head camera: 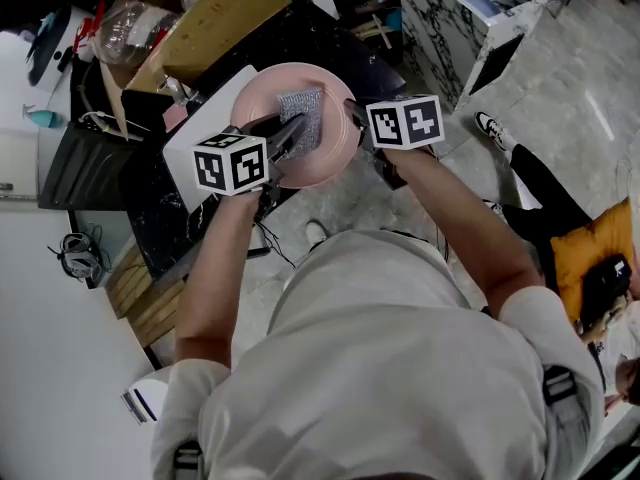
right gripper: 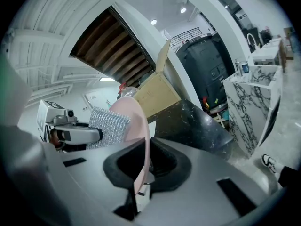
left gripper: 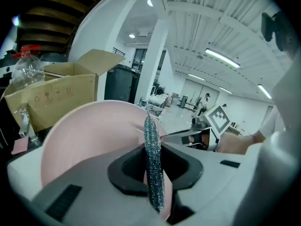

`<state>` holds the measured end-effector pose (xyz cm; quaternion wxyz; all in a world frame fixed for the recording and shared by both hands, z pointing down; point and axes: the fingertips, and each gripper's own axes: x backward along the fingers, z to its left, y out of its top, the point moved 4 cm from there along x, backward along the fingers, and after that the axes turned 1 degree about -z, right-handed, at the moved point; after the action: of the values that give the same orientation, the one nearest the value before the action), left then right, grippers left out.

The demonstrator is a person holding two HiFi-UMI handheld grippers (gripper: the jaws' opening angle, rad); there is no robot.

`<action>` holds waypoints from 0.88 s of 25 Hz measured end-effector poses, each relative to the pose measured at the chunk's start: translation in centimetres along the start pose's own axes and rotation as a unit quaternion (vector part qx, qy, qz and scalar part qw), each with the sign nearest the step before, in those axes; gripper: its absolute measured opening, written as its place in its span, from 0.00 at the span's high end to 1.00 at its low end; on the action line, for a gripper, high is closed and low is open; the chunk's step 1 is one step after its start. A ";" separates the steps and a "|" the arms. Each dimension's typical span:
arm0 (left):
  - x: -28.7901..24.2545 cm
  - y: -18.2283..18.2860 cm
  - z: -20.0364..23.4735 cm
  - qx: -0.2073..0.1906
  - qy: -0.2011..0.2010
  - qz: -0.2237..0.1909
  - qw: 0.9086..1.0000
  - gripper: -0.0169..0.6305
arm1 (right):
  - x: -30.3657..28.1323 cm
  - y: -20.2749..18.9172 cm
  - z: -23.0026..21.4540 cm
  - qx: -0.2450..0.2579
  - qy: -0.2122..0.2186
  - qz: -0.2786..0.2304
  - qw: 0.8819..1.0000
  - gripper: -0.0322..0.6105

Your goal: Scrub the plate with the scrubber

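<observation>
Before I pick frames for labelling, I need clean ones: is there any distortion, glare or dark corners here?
Head view: even light, a glare streak on the floor, plate evenly lit. Left gripper view: strong fisheye bending, black corners, scrubber sharp. Right gripper view: same fisheye and dark corners, plate rim crisp.

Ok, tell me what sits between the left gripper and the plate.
Only the silver scrubber: the left gripper clamps it, and it lies over the face of the pink plate. The head view shows this best.
</observation>
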<state>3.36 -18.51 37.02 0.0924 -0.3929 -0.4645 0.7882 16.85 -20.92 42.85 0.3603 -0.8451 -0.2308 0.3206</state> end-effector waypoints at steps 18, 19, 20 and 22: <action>2.0 -2.5 5.0 0.039 0.040 0.004 0.998 0.86 | -0.3 -0.1 -0.4 0.014 -0.011 0.008 1.000 0.91; 2.6 -2.7 5.6 0.039 0.048 0.004 0.998 0.86 | -0.4 -0.2 -0.4 0.013 -0.011 0.009 1.000 0.91; 3.1 -2.9 6.2 0.039 0.058 0.005 0.998 0.86 | -0.4 -0.3 -0.5 0.013 -0.011 0.010 1.000 0.91; 4.3 -3.2 7.2 0.035 0.079 0.005 0.996 0.86 | -0.4 -0.5 -0.6 0.012 -0.011 0.011 1.000 0.91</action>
<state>-5.36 -19.34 39.14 0.1385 -0.4526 -0.4259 0.7711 16.91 -21.13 43.64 0.3646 -0.8393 -0.2218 0.3369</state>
